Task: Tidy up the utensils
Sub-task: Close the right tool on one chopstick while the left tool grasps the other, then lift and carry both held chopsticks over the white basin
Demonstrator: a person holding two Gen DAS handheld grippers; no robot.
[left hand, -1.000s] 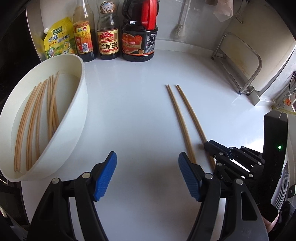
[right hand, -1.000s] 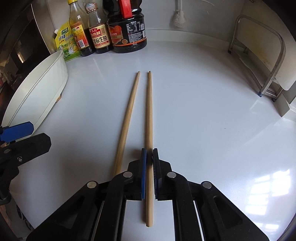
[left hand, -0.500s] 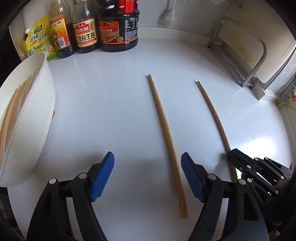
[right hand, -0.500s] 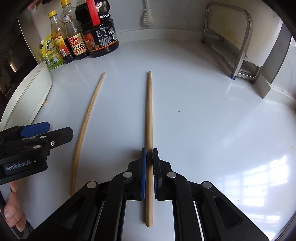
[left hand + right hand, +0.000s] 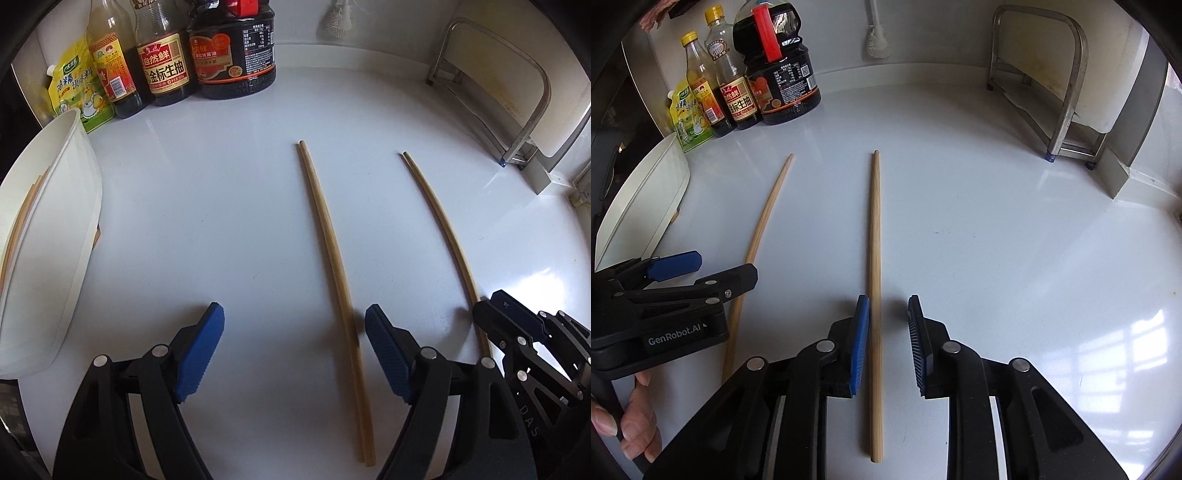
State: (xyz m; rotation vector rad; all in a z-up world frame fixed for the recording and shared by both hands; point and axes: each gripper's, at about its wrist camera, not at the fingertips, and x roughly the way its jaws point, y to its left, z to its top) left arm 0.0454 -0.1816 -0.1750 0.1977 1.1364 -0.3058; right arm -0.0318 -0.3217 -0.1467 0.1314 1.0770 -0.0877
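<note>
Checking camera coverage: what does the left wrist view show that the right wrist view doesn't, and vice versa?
Left wrist only: chopsticks inside the white tub. Right wrist only: the person's fingers on the left hand-held gripper, plus a white brush at the wall. Both: two chopsticks lying apart on the counter, the sauce bottles, the metal rack, and the right hand-held gripper, open.

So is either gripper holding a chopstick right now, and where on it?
Nothing is held. The right gripper has just been opening; its chopstick lies loose between the pads. The left gripper is open.
</note>
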